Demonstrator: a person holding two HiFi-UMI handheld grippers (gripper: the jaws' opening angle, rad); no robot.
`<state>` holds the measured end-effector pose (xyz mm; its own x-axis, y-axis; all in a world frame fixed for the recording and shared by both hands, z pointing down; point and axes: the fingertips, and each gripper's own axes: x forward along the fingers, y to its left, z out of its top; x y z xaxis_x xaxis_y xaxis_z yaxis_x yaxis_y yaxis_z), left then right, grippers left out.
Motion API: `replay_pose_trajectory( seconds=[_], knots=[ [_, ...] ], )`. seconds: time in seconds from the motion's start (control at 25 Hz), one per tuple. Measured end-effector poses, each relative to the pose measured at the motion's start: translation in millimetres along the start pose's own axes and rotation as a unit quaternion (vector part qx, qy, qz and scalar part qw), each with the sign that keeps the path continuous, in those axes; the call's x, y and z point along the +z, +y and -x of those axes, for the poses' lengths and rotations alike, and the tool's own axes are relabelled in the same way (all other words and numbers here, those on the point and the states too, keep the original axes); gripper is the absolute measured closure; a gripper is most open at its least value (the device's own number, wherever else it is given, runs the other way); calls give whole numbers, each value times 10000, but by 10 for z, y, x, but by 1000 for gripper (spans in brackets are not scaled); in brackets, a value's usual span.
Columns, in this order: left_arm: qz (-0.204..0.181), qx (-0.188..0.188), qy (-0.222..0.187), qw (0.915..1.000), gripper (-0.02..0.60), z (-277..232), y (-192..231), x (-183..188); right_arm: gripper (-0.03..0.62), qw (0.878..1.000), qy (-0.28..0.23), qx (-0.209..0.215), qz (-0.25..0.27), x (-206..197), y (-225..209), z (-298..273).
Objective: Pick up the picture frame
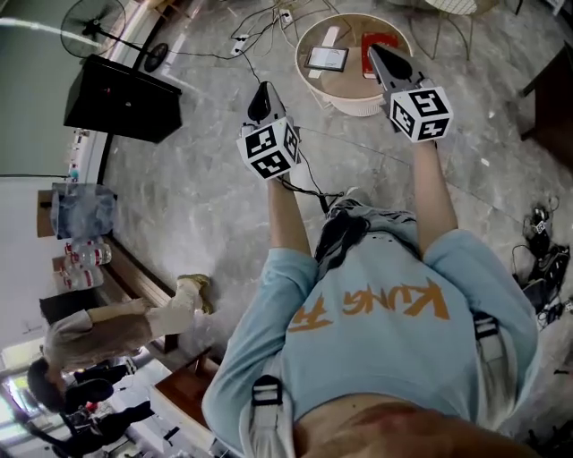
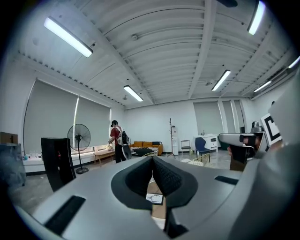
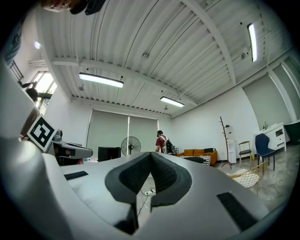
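The picture frame, small with a dark border, lies flat on a round wooden table ahead of me, beside a red book. My left gripper is shut and empty, held level over the floor short of the table and to its left. My right gripper is also shut and empty, its tip over the table's right part above the red book. In the left gripper view the frame shows low down, below the closed left gripper. The right gripper view shows the closed right gripper against the room.
A black speaker box and a standing fan are at the left. A power strip and cables lie on the marble floor. Water bottles sit at the far left. A person stands far across the room.
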<state>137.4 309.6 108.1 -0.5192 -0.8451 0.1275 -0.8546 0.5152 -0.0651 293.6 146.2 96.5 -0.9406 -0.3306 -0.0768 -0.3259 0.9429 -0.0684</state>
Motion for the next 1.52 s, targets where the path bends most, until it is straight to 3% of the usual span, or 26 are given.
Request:
replay_pose_trajectory(
  seconds=[0.16, 0.4, 0.68, 0.84, 1.16, 1.36, 1.52],
  knots=[
    [51, 7, 88, 9999, 563, -89, 65, 14, 595, 9998, 53, 140, 146, 45, 54, -72],
    [-436, -298, 34, 9986, 563, -281, -205, 108, 595, 9990, -301, -340, -44, 247, -377, -76],
    [-740, -342, -73, 9966, 563, -601, -165, 268, 595, 9987, -443, -237, 89, 365, -457, -363],
    [-647, -395, -107, 9971, 563, -870, -57, 254, 595, 9988, -425, -196, 121, 356, -527, -588],
    [-398, -382, 198, 9983, 563, -1871, 449, -231, 595, 9991, -162, -403, 17, -151, -950, -1531],
    [-35, -360, 599, 9975, 563, -2624, 946, -544, 595, 9997, 156, -127, -108, -519, -918, -2387],
    [87, -611, 785, 9950, 563, -3232, 1030, -671, 595, 9979, 541, -90, -336, -855, -1027, -2981]
  ],
)
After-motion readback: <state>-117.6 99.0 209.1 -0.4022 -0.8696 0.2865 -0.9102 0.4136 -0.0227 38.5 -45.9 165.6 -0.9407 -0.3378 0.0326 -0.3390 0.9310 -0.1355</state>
